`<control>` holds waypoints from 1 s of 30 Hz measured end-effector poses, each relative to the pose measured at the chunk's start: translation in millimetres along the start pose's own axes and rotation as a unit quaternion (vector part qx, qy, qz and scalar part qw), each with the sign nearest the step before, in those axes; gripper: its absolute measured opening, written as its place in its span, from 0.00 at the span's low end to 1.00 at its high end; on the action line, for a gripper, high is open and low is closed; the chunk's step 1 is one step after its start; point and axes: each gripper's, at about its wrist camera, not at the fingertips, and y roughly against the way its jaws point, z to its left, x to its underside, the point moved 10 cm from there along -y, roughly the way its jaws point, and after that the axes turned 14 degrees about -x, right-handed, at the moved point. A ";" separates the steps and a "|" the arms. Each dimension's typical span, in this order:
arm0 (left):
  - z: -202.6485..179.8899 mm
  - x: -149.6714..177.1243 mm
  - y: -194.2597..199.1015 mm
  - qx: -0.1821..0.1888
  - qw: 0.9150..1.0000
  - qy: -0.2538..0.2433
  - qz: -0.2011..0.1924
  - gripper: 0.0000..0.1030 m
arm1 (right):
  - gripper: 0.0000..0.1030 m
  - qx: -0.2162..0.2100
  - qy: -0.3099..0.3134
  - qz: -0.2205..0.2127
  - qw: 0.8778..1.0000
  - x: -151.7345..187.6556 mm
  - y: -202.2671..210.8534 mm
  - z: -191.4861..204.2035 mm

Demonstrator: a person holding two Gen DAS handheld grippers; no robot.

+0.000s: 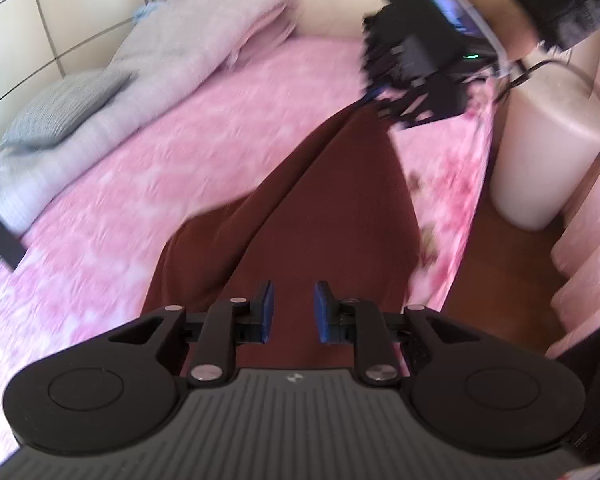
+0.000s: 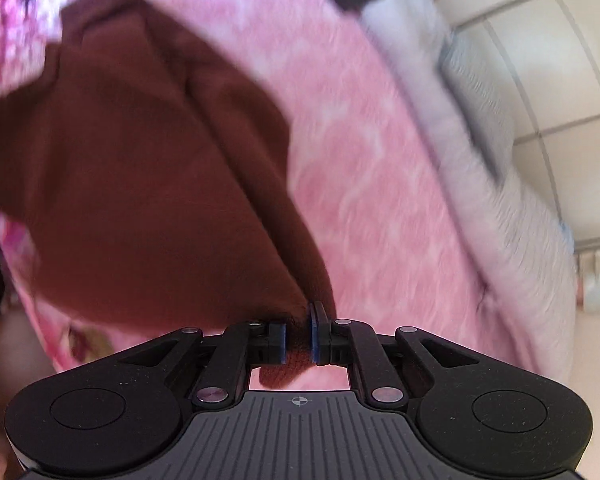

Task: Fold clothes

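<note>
Left wrist view: my left gripper [image 1: 294,311] hovers with jaws spread and empty above the maroon garment [image 1: 300,208] lying on the pink bedspread [image 1: 160,152]. My right gripper [image 2: 298,342] pinches the garment's corner.

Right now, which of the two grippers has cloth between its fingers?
The right gripper: dark red garment bunches between its blue fingers. The left gripper shows an empty gap above the garment.

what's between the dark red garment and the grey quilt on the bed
Only bare pink bedsheet lies between the dark red garment and the grey quilt; the left wrist view shows it best.
</note>
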 end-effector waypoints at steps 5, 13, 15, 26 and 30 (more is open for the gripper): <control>45.2 68.7 -3.6 -0.050 0.997 -0.002 0.051 0.23 | 0.78 0.039 -0.036 0.019 0.998 6.1 -9.4 29.5; 92.5 167.7 -32.1 -0.094 0.993 -0.053 0.037 0.26 | 0.78 0.027 -0.068 -0.016 0.997 -56.1 -15.6 103.1; 99.1 180.9 -39.2 -0.110 0.992 -0.051 0.030 0.26 | 0.78 0.020 -0.057 -0.038 0.997 -66.9 -21.5 125.5; 83.0 203.3 -75.5 -0.210 0.978 0.004 -0.018 0.28 | 0.78 0.013 -0.008 -0.228 0.974 -96.2 -74.0 137.0; 64.6 199.4 -82.6 -0.234 0.971 -0.007 -0.048 0.30 | 0.78 0.008 -0.001 -0.297 0.955 -105.3 -75.7 137.1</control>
